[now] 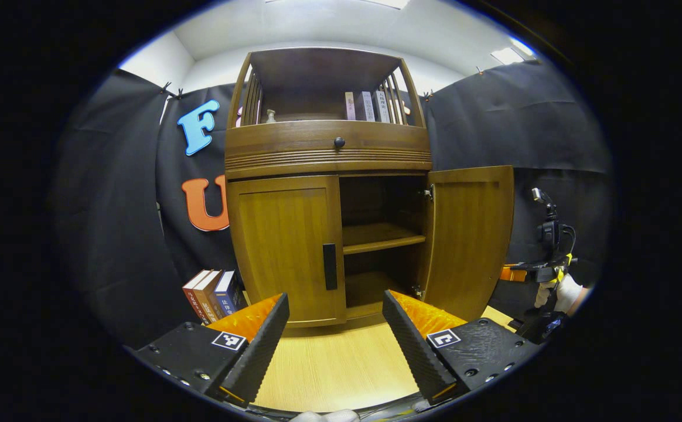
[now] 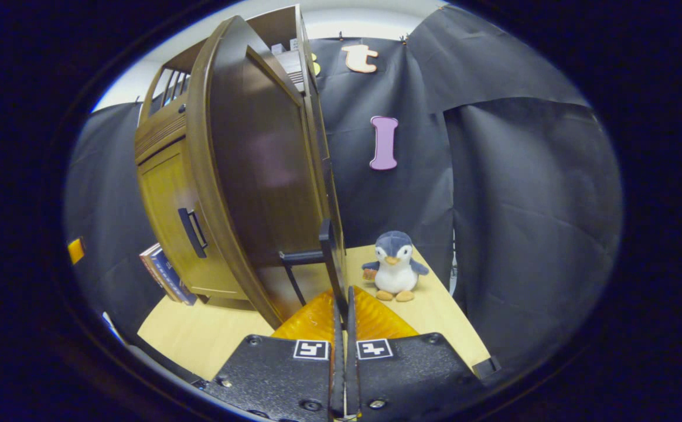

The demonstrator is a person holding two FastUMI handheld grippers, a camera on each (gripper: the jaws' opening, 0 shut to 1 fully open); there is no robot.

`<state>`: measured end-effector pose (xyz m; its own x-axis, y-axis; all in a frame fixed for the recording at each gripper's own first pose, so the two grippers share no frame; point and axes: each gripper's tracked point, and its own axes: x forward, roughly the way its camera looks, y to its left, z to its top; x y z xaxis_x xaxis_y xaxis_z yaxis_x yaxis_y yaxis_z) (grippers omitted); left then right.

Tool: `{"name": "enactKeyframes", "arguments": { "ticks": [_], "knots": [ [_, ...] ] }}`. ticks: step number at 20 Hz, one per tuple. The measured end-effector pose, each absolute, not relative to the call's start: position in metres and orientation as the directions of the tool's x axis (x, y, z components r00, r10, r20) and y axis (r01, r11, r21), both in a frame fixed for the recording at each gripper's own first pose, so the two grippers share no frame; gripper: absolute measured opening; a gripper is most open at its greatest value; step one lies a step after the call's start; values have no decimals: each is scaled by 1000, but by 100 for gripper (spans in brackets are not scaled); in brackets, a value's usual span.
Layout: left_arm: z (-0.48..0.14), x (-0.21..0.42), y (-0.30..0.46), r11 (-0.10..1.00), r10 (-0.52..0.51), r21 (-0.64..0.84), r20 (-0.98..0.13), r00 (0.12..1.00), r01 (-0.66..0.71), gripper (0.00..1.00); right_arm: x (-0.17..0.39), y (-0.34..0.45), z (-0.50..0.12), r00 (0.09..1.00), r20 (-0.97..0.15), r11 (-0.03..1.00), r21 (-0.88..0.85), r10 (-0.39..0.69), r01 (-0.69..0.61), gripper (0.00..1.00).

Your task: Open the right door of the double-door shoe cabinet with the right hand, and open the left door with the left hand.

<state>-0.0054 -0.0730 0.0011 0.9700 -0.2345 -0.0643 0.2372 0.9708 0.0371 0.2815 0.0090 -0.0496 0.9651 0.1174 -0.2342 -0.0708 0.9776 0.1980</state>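
Observation:
The wooden shoe cabinet [image 1: 327, 151] stands on a light wood table. Its left door [image 1: 282, 252] is closed, with a black vertical handle [image 1: 330, 266] at its inner edge. My left gripper [image 1: 335, 328] hovers open in front of that door, a little short of the handle, holding nothing. The right door [image 1: 470, 240] is swung wide open, baring an inner shelf [image 1: 382, 237]. In the right gripper view, my right gripper [image 2: 341, 300] is shut on the right door's black handle [image 2: 330, 252], the door [image 2: 259, 176] looming at its left. That gripper [image 1: 543, 271] also appears at the open door's edge, held by a gloved hand [image 1: 565, 293].
Several books [image 1: 212, 293] lean against the cabinet's left side. A plush penguin [image 2: 395, 266] sits on the table [image 2: 200, 334] to the right of the open door. More books [image 1: 370, 106] and a small bottle [image 1: 270, 115] stand on the top shelf. Black cloth walls surround the booth.

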Motion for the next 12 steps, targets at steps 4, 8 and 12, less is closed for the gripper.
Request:
{"name": "enactKeyframes", "arguments": {
  "ticks": [4, 8, 12],
  "knots": [
    [3, -5, -75, 972, -227, 39, -66, 972, 230, 96, 284, -2, -49, 964, -223, 975, 194, 148, -105, 5],
    [4, -4, -78, 974, -220, 39, -65, 973, 222, 96, 288, -12, -49, 958, -210, 975, 154, 193, -162, 5],
    [3, -2, -79, 976, -210, 45, -70, 975, 213, 96, 293, -26, -50, 945, -205, 962, 152, 255, -226, 5]
  ]
}}
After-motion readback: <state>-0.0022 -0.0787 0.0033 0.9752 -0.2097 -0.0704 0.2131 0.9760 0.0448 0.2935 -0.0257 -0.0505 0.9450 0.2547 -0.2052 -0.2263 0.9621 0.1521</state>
